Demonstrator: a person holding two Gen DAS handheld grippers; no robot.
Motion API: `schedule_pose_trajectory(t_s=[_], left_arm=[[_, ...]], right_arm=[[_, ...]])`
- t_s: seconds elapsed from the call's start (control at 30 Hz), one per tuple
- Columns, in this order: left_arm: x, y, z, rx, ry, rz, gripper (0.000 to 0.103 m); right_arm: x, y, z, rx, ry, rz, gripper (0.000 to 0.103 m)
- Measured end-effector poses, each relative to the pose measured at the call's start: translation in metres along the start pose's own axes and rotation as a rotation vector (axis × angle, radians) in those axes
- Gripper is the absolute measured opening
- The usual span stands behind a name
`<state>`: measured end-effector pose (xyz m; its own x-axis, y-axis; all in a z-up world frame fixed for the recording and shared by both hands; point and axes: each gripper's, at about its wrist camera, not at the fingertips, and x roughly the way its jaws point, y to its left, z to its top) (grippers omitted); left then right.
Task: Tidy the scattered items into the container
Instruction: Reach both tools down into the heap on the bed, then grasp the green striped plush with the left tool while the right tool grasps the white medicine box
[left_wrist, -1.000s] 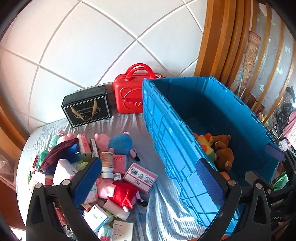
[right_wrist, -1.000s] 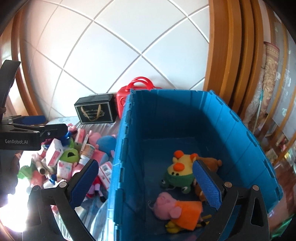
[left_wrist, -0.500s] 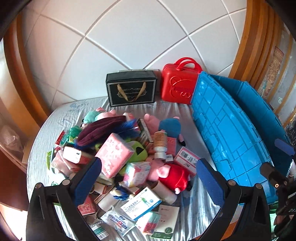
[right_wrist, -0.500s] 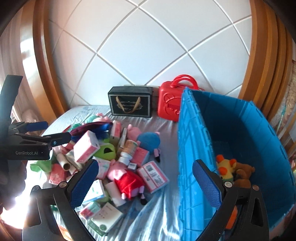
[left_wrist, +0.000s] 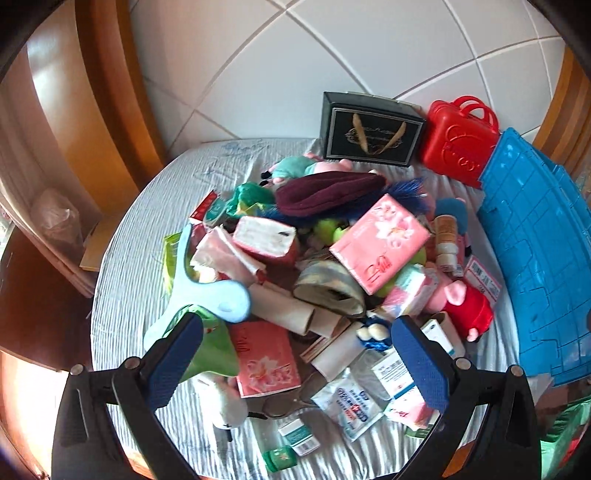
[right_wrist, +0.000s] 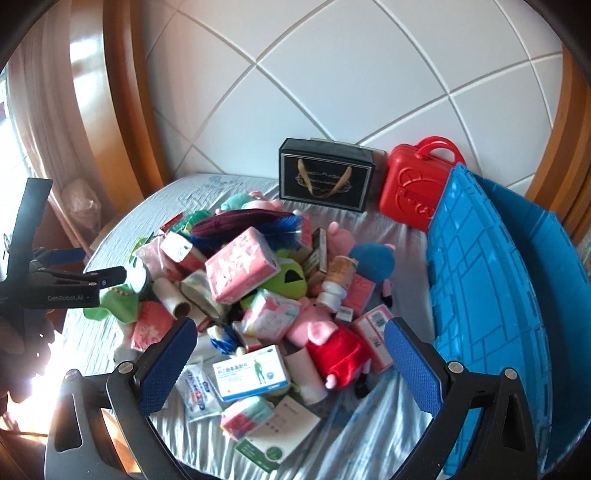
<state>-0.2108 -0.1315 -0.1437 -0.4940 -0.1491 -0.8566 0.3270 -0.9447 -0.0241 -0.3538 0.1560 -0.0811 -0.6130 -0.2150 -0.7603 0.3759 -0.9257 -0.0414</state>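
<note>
While both grippers, left (left_wrist: 295, 360) and right (right_wrist: 286, 363), gape empty, cluttered items (right_wrist: 240, 273) lie ahead, blue crate (right_wrist: 487, 295) rightward.

Heap (right_wrist: 258, 295) left of crate (right_wrist: 480, 295), seemingly apart

The left gripper (left_wrist: 295, 354) is held with its two blue-padded fingers (left_wrist: 173, 358) spread wide apart, gripping nothing. The right gripper (right_wrist: 291, 358) has the same pose, fingers (right_wrist: 410, 365) wide apart and empty. From the right wrist view, the left gripper's black body sits at far left.
</note>
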Motion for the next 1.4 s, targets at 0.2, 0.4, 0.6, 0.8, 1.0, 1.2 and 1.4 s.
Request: schedule_pose_trajectory(t_s=[0.2, 0.4, 0.6, 0.8, 1.0, 1.2, 1.4], left_arm=[[0.040, 0.065, -0.017, -0.107, 0.064, -0.006, 0.103], [0.089, 0.105, -0.027, -0.137, 0.133, 0.019, 0.103], [0.142, 0.132, -0.043, -0.189, 0.257, -0.007, 0.103], [0.167, 0.143, -0.052, -0.245, 0.298, -0.056, 0.103], [0.176, 0.140, -0.055, -0.226, 0.350, -0.076, 0.067], [0.172, 0.138, -0.059, -0.221, 0.367, -0.076, 0.052], [0.159, 0.134, -0.061, -0.208, 0.325, -0.101, 0.013]], right_arm=[[0.011, 0.023, -0.004, 0.003, 0.025, -0.021, 0.103], [0.032, 0.032, -0.019, 0.014, 0.068, -0.046, 0.103], [0.061, 0.033, -0.042, 0.035, 0.141, -0.072, 0.103], [0.086, 0.035, -0.059, 0.021, 0.169, -0.075, 0.103], [0.136, 0.029, -0.094, 0.052, 0.262, -0.056, 0.103], [0.170, 0.029, -0.106, 0.092, 0.325, -0.032, 0.103], [0.194, 0.038, -0.114, 0.065, 0.366, -0.033, 0.103]])
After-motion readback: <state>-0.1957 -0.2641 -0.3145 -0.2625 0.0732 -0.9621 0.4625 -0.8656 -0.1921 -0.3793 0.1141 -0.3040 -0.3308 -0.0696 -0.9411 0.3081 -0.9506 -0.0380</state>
